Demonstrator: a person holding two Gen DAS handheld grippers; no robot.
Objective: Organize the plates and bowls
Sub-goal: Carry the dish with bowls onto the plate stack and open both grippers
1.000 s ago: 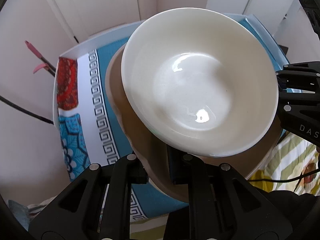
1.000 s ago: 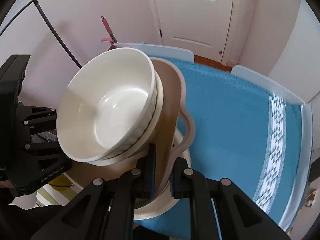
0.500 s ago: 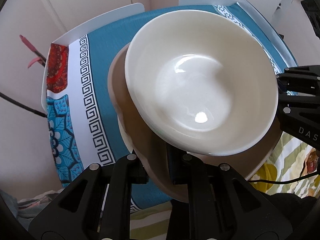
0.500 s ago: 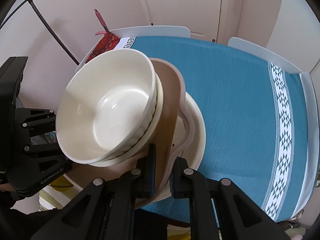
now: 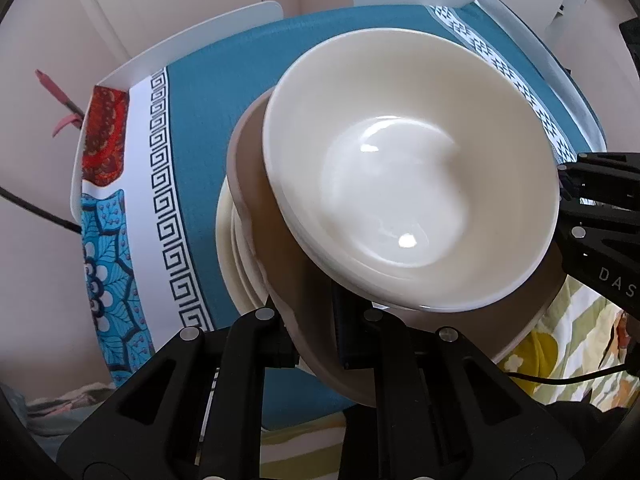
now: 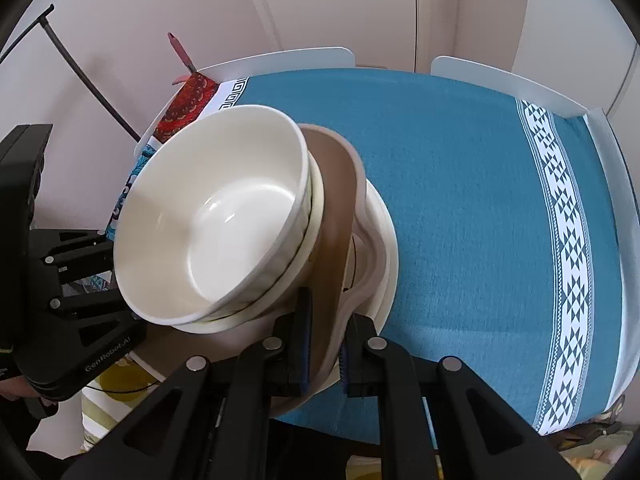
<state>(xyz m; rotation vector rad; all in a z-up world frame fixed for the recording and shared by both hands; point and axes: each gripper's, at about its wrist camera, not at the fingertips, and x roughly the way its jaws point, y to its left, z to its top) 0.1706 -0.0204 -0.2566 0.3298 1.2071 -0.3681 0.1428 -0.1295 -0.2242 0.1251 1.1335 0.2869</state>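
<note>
- The stack consists of a cream bowl (image 5: 408,208) nested in a second bowl (image 6: 316,216), both seated on a taupe plate (image 5: 256,184), with cream plates (image 5: 228,236) beneath.
- The landmark is the taupe plate. It is held above the near edge of the blue tablecloth (image 6: 460,200); whether the lowest plate touches the cloth cannot be determined from either view.
- The left gripper (image 5: 316,320) is clamped on the near rim of the taupe plate, one finger above and one below.
- The right gripper (image 6: 324,340) is clamped on the opposite rim of the taupe plate, its blue pads (image 6: 305,332) pressed against the plate edge.
- The bowls sit off centre on the taupe plate, toward the left gripper, and lean slightly.
- Handling: the glazed ceramic is judged rigid, heavy, slippery and breakable. The bowls are not gripped and rest by weight only.
- Hold points: opposing rims of the taupe plate, as at present. The stack should be kept level, since any tilt is likely to let the bowls slide.
- Set-down should be slow and flat onto the cloth.
</note>
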